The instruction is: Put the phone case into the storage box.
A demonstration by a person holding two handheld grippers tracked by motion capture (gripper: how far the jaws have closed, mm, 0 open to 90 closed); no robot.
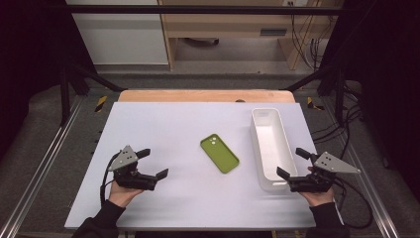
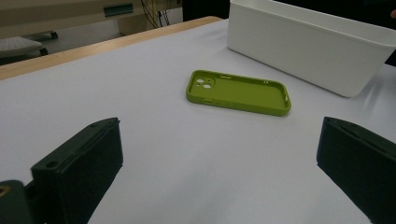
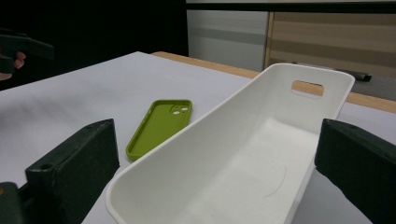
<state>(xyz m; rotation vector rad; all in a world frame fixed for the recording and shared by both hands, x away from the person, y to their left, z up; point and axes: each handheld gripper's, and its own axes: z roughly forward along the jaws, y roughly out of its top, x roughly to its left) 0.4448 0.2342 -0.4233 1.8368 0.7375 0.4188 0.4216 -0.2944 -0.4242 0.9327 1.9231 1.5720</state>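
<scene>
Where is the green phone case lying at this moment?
In the high view, the green phone case lies flat near the middle of the table, just left of the white bin and apart from it, between the two grippers.

The phone case (image 1: 219, 153) lies flat on the table (image 1: 163, 124), ahead of the left gripper (image 1: 152, 164) and off to that gripper's right, well apart from its spread jaws. The bin (image 1: 271, 147) stands on the table beyond the case as the left gripper looks, near it but not touching. The right gripper (image 1: 292, 162) sits at the bin's near end, its jaws standing wide to either side of that end. From this gripper, the case lies left of the bin.
</scene>
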